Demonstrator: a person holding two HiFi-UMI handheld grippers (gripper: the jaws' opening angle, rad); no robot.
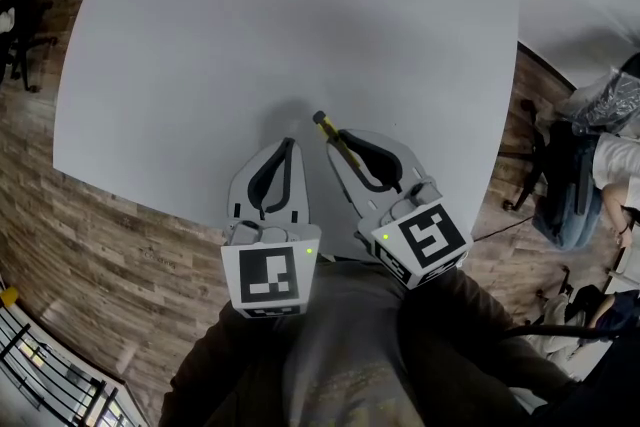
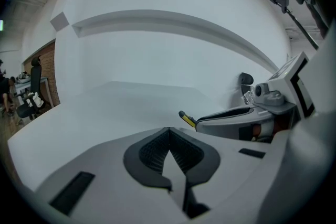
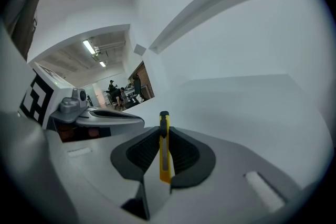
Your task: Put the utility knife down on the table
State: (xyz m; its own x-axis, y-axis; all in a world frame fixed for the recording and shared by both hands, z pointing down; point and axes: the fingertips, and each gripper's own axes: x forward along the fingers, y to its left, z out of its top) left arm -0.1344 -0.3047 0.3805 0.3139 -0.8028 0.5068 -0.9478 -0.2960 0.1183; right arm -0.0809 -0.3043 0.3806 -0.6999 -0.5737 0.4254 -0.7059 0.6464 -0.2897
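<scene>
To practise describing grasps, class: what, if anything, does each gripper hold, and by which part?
The right gripper holds the slim yellow plastic utility knife by its body, black end protruding past the fingers. The left gripper is shut, empty.

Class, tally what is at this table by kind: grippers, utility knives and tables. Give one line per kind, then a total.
Grippers: 2 (left gripper shut and empty; right gripper shut on the knife)
Utility knives: 1 (yellow utility knife)
Tables: 1 (white table)
Total: 4
</scene>
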